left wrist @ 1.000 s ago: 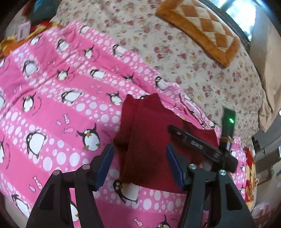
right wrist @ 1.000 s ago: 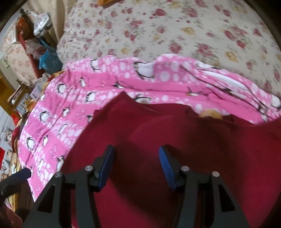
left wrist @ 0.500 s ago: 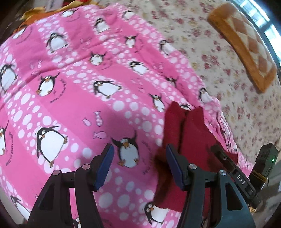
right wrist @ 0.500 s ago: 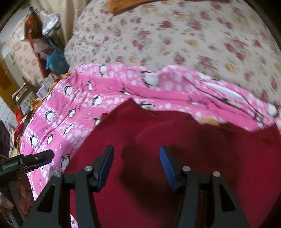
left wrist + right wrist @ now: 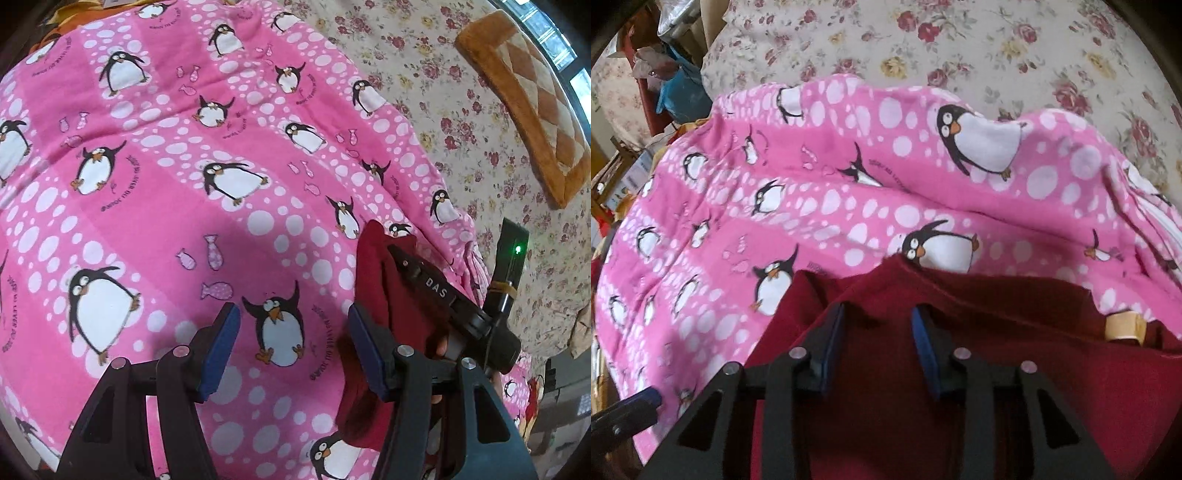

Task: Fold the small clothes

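Over the left stretch of the bed, the left gripper (image 5: pixel 291 350) hangs with its jaws parted and nothing between them, only the pink penguin blanket (image 5: pixel 177 192) showing in the gap. To its right, near the blanket's right-hand edge where the floral sheet (image 5: pixel 461 122) begins, lies the dark red garment (image 5: pixel 1015 369), bunched into soft ridges. Further right, the right gripper (image 5: pixel 877 343) has just been closing its jaws, and a raised fold of the red cloth stands between the blue pads (image 5: pixel 925 347); whether they already pinch it cannot be told. The garment looks light, limp and fuzzy, so it will likely sag and drag rather than hold a shape, and should not slip easily. A hemmed edge or corner seems the best hold, taken through all layers, with the left gripper taking the opposite edge.
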Tool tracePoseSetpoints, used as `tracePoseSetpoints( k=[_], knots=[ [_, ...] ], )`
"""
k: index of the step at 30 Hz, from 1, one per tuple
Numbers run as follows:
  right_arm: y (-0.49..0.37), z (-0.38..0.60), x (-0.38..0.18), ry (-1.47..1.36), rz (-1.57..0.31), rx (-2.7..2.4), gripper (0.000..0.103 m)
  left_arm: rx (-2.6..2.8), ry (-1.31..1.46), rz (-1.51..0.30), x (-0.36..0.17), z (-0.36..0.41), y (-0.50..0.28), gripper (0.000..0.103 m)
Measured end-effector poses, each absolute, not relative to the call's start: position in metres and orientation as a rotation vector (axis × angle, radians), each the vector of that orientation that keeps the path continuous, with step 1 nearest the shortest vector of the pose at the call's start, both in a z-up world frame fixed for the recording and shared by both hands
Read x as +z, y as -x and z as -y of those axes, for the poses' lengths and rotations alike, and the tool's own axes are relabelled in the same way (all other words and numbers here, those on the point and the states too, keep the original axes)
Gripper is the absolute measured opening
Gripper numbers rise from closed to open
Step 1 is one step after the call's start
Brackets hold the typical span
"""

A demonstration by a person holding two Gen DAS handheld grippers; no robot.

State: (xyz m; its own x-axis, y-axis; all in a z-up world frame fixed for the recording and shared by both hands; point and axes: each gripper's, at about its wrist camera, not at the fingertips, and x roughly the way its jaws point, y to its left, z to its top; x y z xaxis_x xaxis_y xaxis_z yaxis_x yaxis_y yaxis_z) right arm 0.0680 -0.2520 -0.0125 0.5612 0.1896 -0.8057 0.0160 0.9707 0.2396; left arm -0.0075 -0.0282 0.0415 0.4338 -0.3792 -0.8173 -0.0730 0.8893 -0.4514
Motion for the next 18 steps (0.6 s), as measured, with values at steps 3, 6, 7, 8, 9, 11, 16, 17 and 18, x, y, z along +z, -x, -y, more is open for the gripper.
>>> tracePoseSetpoints(
  k=[3,6,7,8,9,11,16,17,18],
  knots=[
    [-0.064,0.255,-0.011,-0.240,-0.963,0.108,0.039,-0.210,0.461,-1.125,0.040,0.034,0.007,0.040],
    [-0.053,0.266,-0.003,-0.304,-0.939,0.120,0.040,-0.233,0.468,-1.120,0.040,0.037,0.008,0.040],
    [-0.047,0.270,0.001,-0.330,-0.934,0.123,0.043,-0.248,0.478,-1.116,0.041,0.038,0.008,0.040],
    [-0.037,0.277,0.006,-0.357,-0.930,0.133,0.047,-0.268,0.495,-1.116,0.041,0.040,0.007,0.040],
    [-0.030,0.280,0.009,-0.364,-0.928,0.141,0.048,-0.286,0.505,-1.115,0.041,0.041,0.007,0.040],
    [-0.007,0.290,0.019,-0.351,-0.923,0.159,0.050,-0.330,0.516,-1.106,0.041,0.048,0.006,0.040],
    [0.059,0.332,0.043,-0.323,-0.909,0.132,0.059,-0.446,0.505,-1.141,0.033,0.081,-0.002,0.046],
    [0.073,0.344,0.046,-0.343,-0.909,0.124,0.060,-0.424,0.480,-1.145,0.031,0.087,-0.003,0.048],
    [0.087,0.355,0.048,-0.368,-0.909,0.122,0.060,-0.410,0.465,-1.144,0.029,0.091,-0.005,0.048]
  ],
)
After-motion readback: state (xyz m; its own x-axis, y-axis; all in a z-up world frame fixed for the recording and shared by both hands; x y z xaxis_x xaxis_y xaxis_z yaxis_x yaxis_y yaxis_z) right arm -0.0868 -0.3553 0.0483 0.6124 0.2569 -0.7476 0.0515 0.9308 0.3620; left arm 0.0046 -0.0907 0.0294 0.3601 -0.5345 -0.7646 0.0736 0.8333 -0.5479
